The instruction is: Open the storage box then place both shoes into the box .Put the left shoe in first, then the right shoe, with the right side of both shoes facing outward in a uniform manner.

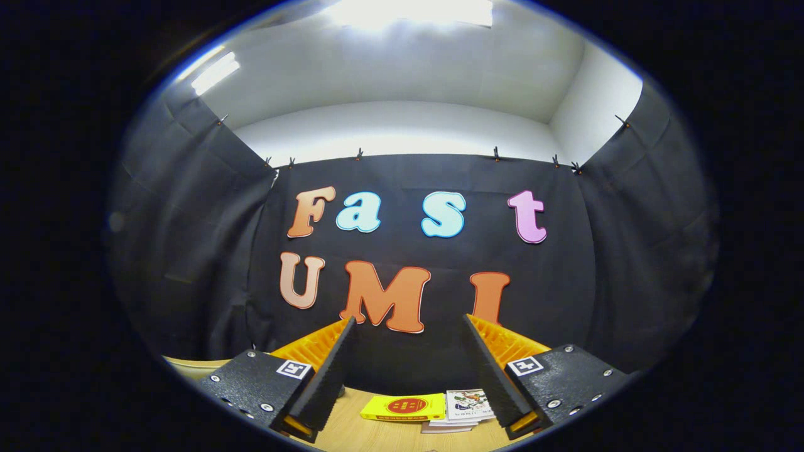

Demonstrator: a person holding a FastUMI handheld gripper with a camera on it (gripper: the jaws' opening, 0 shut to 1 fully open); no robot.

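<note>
My gripper (409,323) is held up, pointing at the black cloth wall of the booth. Its two orange fingers with black pads (331,367) stand wide apart, open, with nothing between them. Below them lies a wooden table (383,433). Neither a shoe nor a storage box can be made out.
A yellow booklet (404,407) lies flat on the table between and below the fingers. Beside it on the right is a small stack of white printed booklets (466,407). Black cloth walls close the booth at the back and on both sides.
</note>
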